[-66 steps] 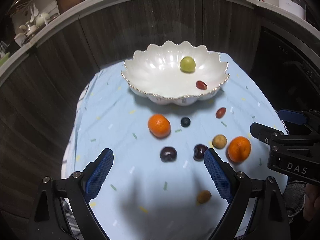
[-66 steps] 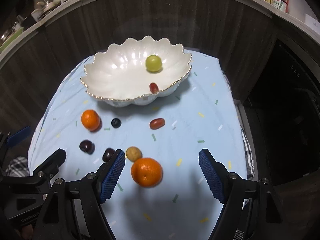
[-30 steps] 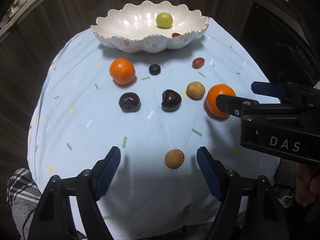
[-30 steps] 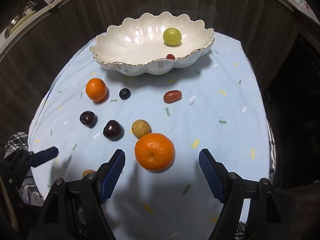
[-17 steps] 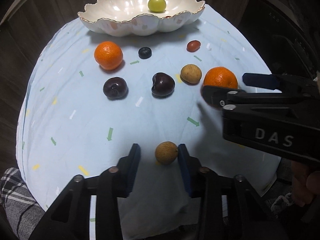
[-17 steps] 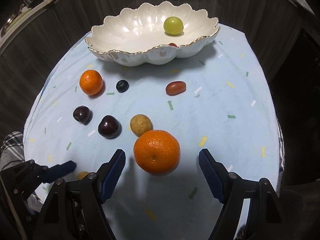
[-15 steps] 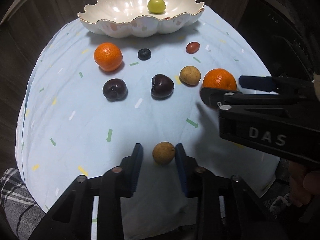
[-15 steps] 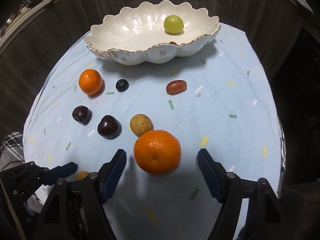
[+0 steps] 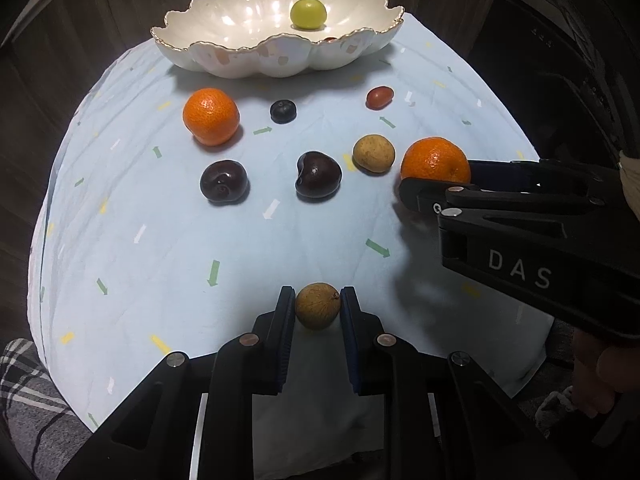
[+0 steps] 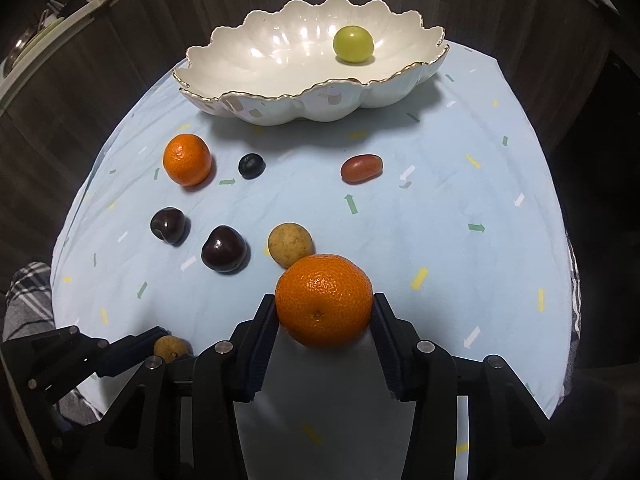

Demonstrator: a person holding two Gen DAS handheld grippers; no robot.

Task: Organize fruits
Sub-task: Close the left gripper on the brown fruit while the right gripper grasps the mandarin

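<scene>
Both sets of fingers have clamped down since a second ago, when they were wide open over the fruit. Now the left gripper is pinching the small brown longan at the near edge of the worktop, pads touching it on both sides. The right gripper is squeezed onto the big orange, which sits between its blue pads just beside the yellowish-tan fruit. Can't tell if either fruit is lifted off the cloth.

Everything else is loose on the light blue cloth with the little confetti marks: a second orange on the left, a blueberry next to it, two dark cherries in the middle row, and a reddish grape tomato off to the right. The scalloped white bowl with the gold rim sits at the far end, with a green round fruit in it and a sliver of something red peeking over the rim in the left wrist view.
</scene>
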